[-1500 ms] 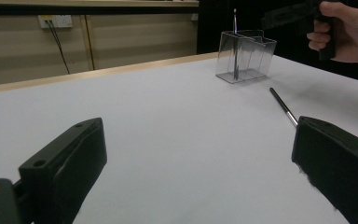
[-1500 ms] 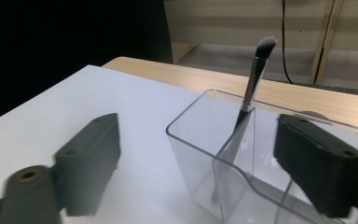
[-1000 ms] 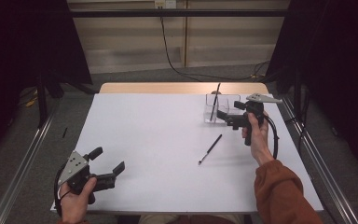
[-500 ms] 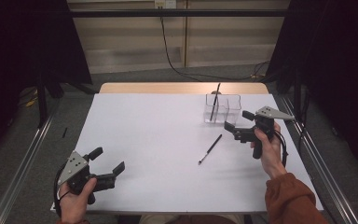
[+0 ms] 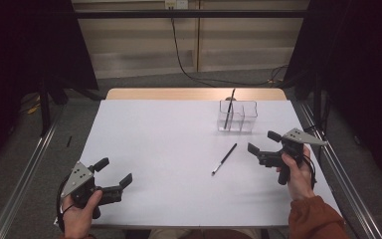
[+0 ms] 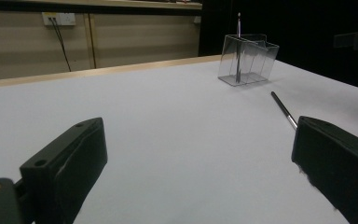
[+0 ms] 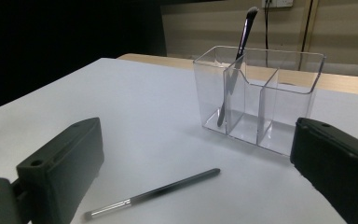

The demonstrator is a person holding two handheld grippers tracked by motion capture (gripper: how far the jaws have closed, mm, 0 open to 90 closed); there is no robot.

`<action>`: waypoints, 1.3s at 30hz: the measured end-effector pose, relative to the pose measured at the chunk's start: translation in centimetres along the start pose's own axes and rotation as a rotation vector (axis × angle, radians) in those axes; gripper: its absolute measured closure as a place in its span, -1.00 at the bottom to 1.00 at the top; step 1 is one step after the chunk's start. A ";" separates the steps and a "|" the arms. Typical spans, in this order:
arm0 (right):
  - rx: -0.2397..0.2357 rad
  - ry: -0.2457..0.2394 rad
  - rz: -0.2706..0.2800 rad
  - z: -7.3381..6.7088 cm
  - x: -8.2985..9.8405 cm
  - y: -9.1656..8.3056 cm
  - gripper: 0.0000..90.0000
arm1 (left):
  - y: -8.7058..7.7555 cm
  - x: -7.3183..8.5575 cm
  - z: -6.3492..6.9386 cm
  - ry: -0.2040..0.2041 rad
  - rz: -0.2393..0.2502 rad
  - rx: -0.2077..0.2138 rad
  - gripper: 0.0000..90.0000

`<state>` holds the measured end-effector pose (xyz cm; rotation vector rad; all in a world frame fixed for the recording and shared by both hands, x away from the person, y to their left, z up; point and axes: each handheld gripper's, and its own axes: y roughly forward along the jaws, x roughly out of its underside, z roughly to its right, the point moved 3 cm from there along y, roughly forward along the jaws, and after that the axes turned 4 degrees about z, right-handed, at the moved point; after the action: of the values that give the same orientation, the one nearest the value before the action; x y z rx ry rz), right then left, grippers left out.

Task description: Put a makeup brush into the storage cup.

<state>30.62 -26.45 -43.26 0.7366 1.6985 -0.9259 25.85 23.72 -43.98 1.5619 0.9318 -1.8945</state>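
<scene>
Brush (image 7: 154, 193) flat, just before right tool (image 7: 196, 186)

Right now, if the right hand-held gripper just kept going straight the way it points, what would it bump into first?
Probably the loose brush lying on the table, just ahead of the open right hand-held gripper. The clear organizer stands farther on; depth is uncertain.

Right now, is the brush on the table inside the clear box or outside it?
Outside: the brush lies flat on the table, apart from the clear box.

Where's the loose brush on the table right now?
High view: the brush lies flat right of centre, between the clear holder and the right gripper.
</scene>
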 end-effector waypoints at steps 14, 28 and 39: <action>0.008 -0.016 0.013 -1.6 2.1 -3.3 -0.95 | -0.7 0.2 -0.1 -0.019 0.003 -0.004 -0.93; -0.013 -0.051 0.044 -1.7 2.8 -5.4 -0.97 | -1.1 0.1 -0.1 0.000 0.009 -0.008 -0.93; -0.018 -0.044 0.043 -1.8 2.8 -5.3 -0.96 | -1.0 0.1 -0.2 -0.008 0.003 -0.001 -0.93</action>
<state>24.57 -27.51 -44.38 0.7332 1.6441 -0.8901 25.16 24.49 -43.92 1.5533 0.9266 -1.8965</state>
